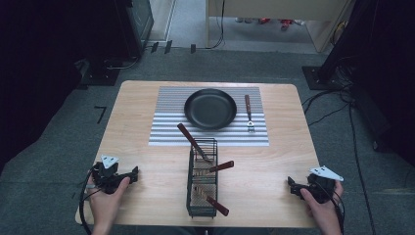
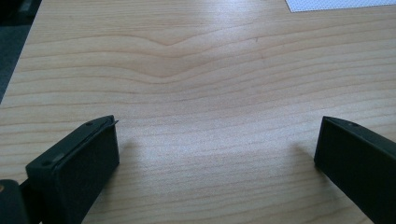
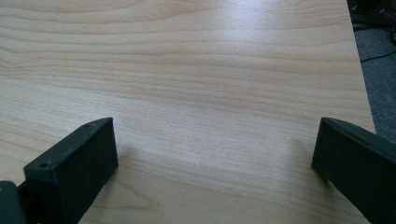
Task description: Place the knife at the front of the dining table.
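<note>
**Grippers wide, rack waiting at centre**

The left gripper [image 1: 133,172] sat at lower left, jaws spread wide over bare table [image 1: 142,161], gripping nothing. Same at lower right: the right gripper [image 1: 290,185] gaped, empty. Between them, bottom centre, the wire rack [image 1: 201,178] held three brown-handled utensils [image 1: 221,166]. Above it, the black pan [image 1: 210,108] lay empty on the striped mat [image 1: 166,128], a fork [image 1: 249,113] beside it.

Bare wood lies ahead of the left gripper [image 1: 128,176] near the front left corner of the light wooden table [image 1: 137,132], and likewise ahead of the right gripper [image 1: 295,188] near the front right corner; both have their jaws spread wide with nothing between them. Between the two, at the middle of the front edge, stands the black wire basket [image 1: 202,188], brown-handled utensils [image 1: 221,167] jutting from it sideways. Behind it, the grey striped mat [image 1: 166,127] carries the black round pan [image 1: 210,108] and a wooden-handled fork [image 1: 249,113].
</note>
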Tool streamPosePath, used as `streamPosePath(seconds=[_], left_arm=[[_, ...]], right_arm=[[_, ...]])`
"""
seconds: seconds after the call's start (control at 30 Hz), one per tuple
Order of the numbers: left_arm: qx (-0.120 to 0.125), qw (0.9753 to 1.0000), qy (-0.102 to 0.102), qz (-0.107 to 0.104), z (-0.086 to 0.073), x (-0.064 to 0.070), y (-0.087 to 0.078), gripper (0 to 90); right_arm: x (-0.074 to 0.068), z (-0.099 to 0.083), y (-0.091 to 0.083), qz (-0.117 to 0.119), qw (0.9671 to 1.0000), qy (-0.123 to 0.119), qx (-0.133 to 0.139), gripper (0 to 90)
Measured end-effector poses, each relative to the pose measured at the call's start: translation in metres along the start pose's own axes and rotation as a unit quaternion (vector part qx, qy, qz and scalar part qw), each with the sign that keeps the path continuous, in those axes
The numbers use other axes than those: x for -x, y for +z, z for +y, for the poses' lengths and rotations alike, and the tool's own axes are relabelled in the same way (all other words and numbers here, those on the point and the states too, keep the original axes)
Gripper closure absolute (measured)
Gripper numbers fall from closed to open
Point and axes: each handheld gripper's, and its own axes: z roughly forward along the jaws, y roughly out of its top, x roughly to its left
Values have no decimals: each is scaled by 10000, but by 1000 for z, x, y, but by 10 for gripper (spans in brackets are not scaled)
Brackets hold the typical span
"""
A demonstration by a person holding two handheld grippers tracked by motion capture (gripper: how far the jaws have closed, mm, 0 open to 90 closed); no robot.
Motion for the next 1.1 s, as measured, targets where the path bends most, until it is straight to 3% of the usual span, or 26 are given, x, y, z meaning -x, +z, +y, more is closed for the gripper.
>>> streamPosePath(seconds=[0.13, 0.2, 0.27, 0.3, 0.4, 0.53, 0.73, 1.0, 1.07, 1.1], left_arm=[[-22, 10000, -24, 19, 0, 0, 0, 3], [-54, 9999, -78, 64, 1, 0, -3, 67], [42, 9994, -183, 279, 5, 1, -10, 136], [104, 9995, -202, 236, 7, 2, -14, 137], [324, 9990, -281, -101, 14, 7, -24, 134], [425, 9983, -216, -350, 28, 25, -35, 135], [680, 9940, -14, -861, 46, 55, -49, 135], [904, 9845, 188, -1493, 69, 90, -59, 136], [903, 9809, 297, -1695, 75, 98, -57, 138], [903, 9809, 297, -1695, 75, 98, -57, 139]], right_arm=[[0, 0, 0, 0, 10000, 1, 0, 0], [0, 0, 0, 0, 10000, -1, 1, 0], [0, 0, 0, 8, 10000, -10, -1, 0], [0, 0, 0, 9, 10000, -12, -1, 0], [0, 0, 0, 10, 10000, -11, -1, 0], [0, 0, 0, 9, 10000, -12, -1, 0], [0, 0, 0, 9, 10000, -12, -1, 0], [0, 0, 0, 12, 10000, -13, 0, 0], [0, 0, 0, 24, 10000, -25, -3, 0], [0, 0, 0, 24, 10000, -25, -3, 0]])
